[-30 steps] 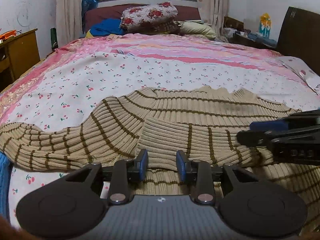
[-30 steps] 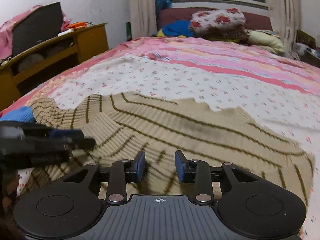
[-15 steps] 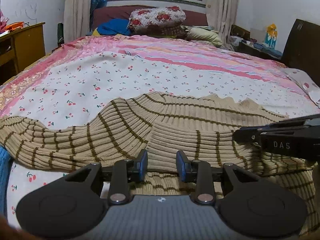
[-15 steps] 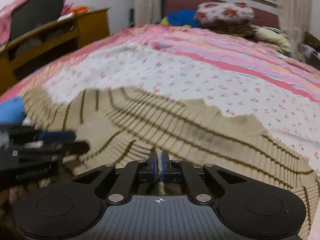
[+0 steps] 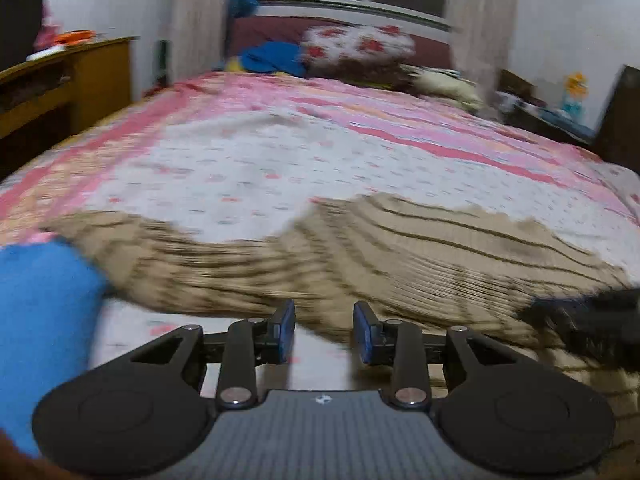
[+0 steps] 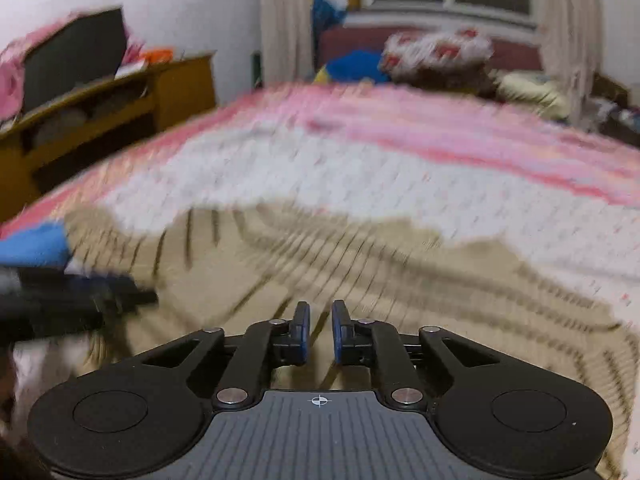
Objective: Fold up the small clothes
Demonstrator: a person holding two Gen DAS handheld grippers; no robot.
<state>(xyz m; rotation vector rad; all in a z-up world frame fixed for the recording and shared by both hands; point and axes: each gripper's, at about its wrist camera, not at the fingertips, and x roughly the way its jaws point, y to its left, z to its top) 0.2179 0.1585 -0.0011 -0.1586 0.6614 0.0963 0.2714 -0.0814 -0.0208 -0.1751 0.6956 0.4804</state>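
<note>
Right claw [image 6: 319, 330] opening, striped sweater [image 6: 360, 264] just beneath; was pinched shut. Left claw [image 5: 323, 330] spread, now past sweater's edge.

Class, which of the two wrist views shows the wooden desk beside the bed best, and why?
The right wrist view: the wooden desk shows its top, shelf openings and a dark screen on it, though blurred. The left wrist view catches only the desk's end at the left edge, with less of its front visible.

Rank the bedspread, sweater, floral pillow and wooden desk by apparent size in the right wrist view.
1. Bedspread
2. Sweater
3. Desk
4. Pillow

The pillow lies far off, so its true size is unsure.
</note>
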